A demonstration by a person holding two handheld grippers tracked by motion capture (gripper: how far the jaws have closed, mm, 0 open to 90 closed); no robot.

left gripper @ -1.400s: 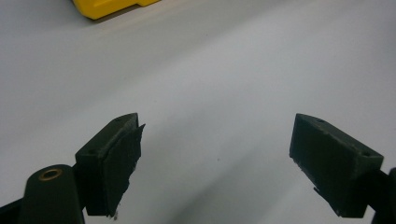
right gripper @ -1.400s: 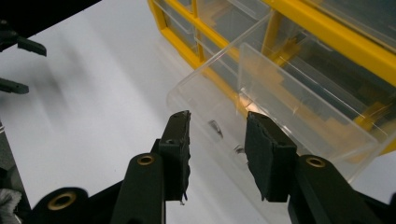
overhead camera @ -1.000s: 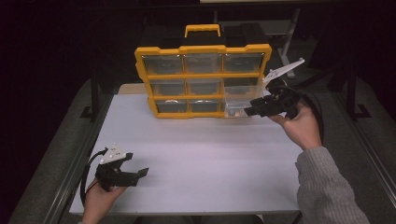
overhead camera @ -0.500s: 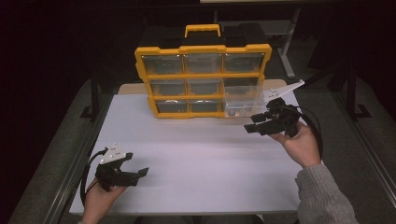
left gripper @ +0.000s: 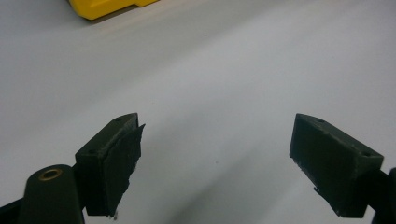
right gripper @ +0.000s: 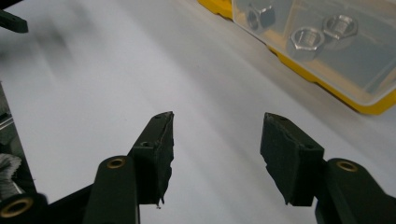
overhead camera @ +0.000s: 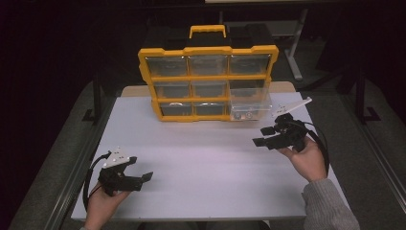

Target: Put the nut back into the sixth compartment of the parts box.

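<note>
A yellow organizer case (overhead camera: 208, 50) with clear drawers stands upright at the back of the white table (overhead camera: 206, 163). Its bottom-right drawer (overhead camera: 249, 111) is pulled out and holds metal nuts (right gripper: 306, 39). My right gripper (overhead camera: 261, 136) hovers low over the table just in front of and to the right of that drawer. Its jaws have just been opening and have nothing between them (right gripper: 217, 121). My left gripper (overhead camera: 141, 168) rests at the near left, open wide and empty (left gripper: 217, 121).
The case's yellow bottom corner (left gripper: 107, 7) lies far ahead of the left gripper. Dark floor and table rails (overhead camera: 76, 172) flank the white top. A cable (overhead camera: 323, 148) loops behind the right hand.
The right gripper has come away from the pulled-out drawer, sinking toward the table and nearer to me, with its jaws wider apart. The left gripper has kept still.
</note>
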